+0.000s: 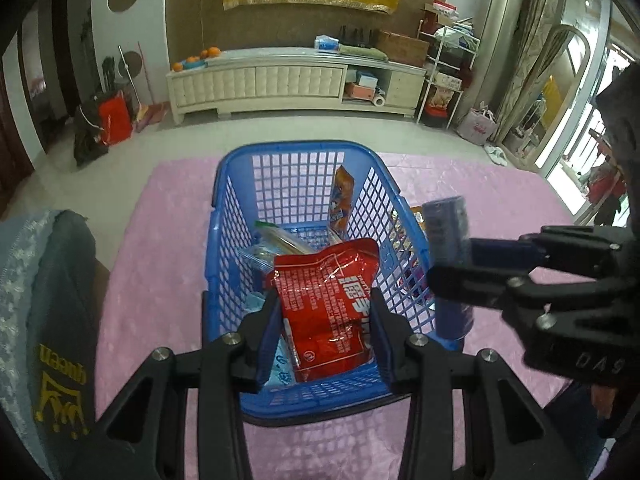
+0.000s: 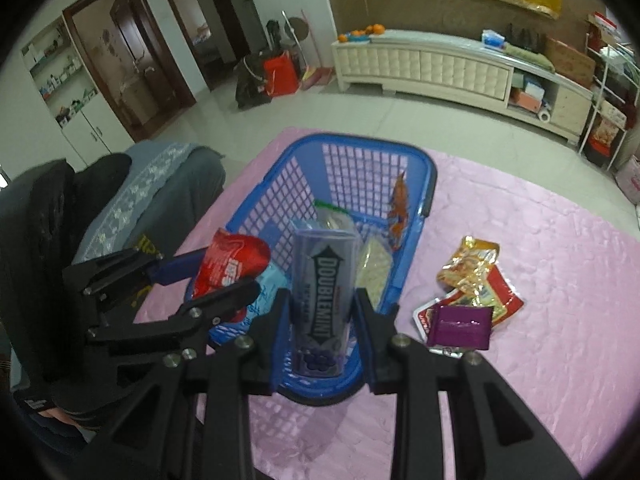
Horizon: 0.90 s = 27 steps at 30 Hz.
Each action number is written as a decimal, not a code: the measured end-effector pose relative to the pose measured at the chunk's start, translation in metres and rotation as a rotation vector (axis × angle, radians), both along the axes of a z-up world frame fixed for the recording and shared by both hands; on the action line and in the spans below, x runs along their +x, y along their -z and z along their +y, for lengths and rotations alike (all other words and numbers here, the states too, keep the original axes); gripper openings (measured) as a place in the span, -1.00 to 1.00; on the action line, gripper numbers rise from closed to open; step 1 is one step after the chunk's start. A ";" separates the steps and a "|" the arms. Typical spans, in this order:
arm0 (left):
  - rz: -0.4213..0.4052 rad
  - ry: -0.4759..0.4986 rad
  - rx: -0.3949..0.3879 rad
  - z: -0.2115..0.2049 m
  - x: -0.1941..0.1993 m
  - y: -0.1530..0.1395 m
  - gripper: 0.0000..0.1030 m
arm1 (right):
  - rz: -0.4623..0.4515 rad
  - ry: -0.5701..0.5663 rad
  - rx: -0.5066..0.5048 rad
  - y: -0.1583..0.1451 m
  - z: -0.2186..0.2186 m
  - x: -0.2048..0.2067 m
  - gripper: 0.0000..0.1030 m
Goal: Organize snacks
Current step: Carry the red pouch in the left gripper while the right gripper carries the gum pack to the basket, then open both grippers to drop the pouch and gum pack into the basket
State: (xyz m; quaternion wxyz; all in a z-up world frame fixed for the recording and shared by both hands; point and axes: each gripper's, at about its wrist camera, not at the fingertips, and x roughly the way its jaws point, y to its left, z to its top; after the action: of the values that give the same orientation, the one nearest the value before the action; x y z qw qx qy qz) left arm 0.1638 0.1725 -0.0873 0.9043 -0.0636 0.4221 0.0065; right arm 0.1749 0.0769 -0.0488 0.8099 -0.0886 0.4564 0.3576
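Observation:
A blue plastic basket stands on a pink cloth and holds several snack packets. My left gripper is shut on a red snack packet and holds it over the near end of the basket. My right gripper is shut on a clear Doublemint gum tube, upright above the basket's near right rim. The tube also shows in the left wrist view, just outside the basket's right wall. The red packet shows in the right wrist view too.
Loose snack packets and a purple packet lie on the cloth right of the basket. A grey cushioned seat is at the left. A white cabinet stands on the far side of the floor.

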 end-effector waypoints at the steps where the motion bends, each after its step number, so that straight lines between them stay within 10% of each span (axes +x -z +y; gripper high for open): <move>1: 0.004 0.004 -0.003 0.001 0.002 0.003 -0.25 | 0.004 0.000 -0.006 0.001 0.001 0.002 -0.32; 24: 0.037 -0.017 -0.025 0.023 0.000 0.026 -0.24 | -0.003 0.021 -0.120 0.031 0.020 0.003 -0.29; 27: 0.035 -0.018 -0.020 0.020 -0.002 0.025 -0.23 | -0.025 0.050 -0.104 0.025 0.016 0.003 0.37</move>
State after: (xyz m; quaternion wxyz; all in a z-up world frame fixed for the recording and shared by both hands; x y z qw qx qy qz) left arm 0.1614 0.1928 -0.1119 0.8960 -0.0761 0.4373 0.0115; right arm 0.1782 0.0926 -0.0737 0.8185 -0.1236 0.4664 0.3119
